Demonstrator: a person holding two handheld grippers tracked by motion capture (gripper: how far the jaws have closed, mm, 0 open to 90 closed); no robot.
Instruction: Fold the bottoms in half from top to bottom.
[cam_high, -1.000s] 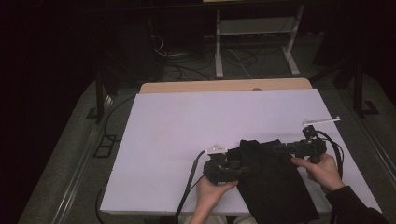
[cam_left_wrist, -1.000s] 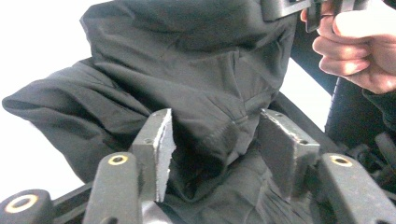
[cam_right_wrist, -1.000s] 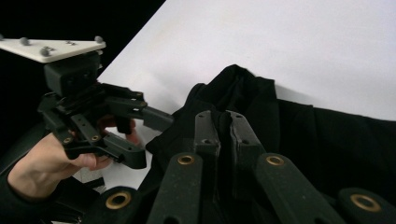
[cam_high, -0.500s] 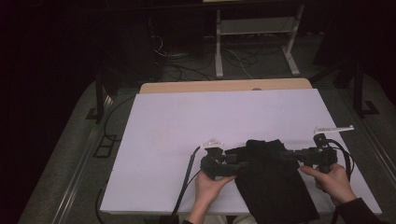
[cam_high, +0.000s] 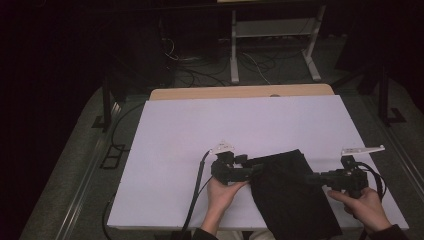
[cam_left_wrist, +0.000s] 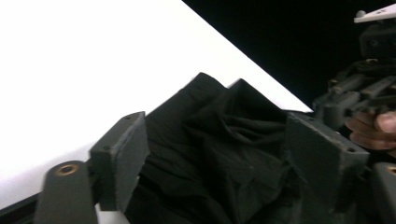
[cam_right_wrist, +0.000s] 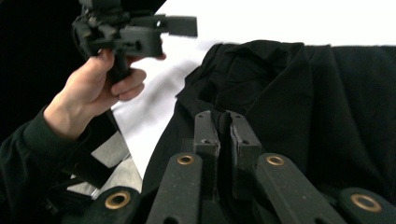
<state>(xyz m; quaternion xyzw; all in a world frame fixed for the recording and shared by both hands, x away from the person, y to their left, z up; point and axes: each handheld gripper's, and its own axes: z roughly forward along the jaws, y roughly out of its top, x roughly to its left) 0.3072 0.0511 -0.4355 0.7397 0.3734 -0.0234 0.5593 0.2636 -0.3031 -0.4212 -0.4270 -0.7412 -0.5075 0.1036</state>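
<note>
Right gripper (cam_right_wrist: 224, 128) pinched tight on a fold of black cloth (cam_high: 290, 195); left gripper (cam_left_wrist: 219, 158) – jaws just opening – straddles the cloth's bunched edge, seemingly without pressing – cloth lies on the white worktop (cam_high: 200, 130), near edge

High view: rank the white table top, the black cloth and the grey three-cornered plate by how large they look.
1. White table top, by far the largest.
2. Black cloth.
3. Grey three-cornered plate, the smallest, atop the left claw.

A white table (cam_high: 200, 130) with a wooden far edge (cam_high: 240, 92); floor cables (cam_high: 200, 75) lie behind it.
</note>
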